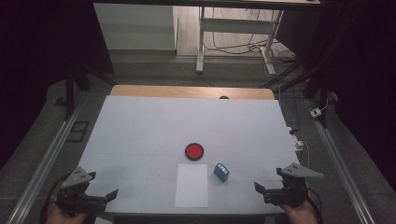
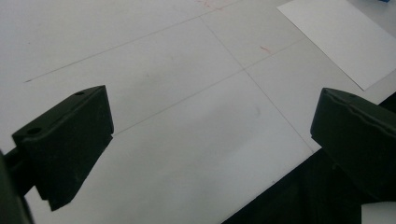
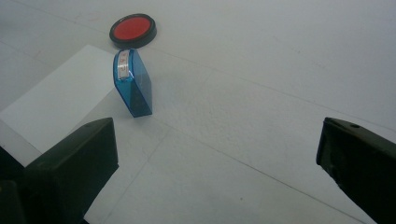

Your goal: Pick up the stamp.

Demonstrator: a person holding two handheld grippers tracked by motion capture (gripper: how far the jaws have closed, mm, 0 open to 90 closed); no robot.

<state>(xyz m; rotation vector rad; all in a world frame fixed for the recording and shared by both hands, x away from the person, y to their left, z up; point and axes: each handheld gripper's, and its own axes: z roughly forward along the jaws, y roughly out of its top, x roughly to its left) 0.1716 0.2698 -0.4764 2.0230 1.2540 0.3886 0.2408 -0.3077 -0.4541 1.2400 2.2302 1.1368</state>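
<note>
A round red pad in a black rim (image 1: 194, 151) (image 3: 133, 29) lies near the middle of the white table (image 1: 140, 126). A small blue block (image 1: 221, 172) (image 3: 132, 83) stands just right of a white sheet of paper (image 1: 192, 185) (image 3: 60, 102) (image 2: 341, 39). My left gripper (image 1: 106, 198) (image 2: 210, 149) rests at the front left corner, jaws wide apart with only bare table between them. At the front right, my right gripper (image 1: 262, 190) (image 3: 215, 168) is open too, and the blue block stands beyond its left jaw.
The table's front edge (image 2: 280, 186) runs just under the left gripper. Metal rails (image 1: 42, 163) flank the table on both sides. Behind it stand a desk frame (image 1: 233, 28) and loose cables (image 1: 280, 58) on the floor.
</note>
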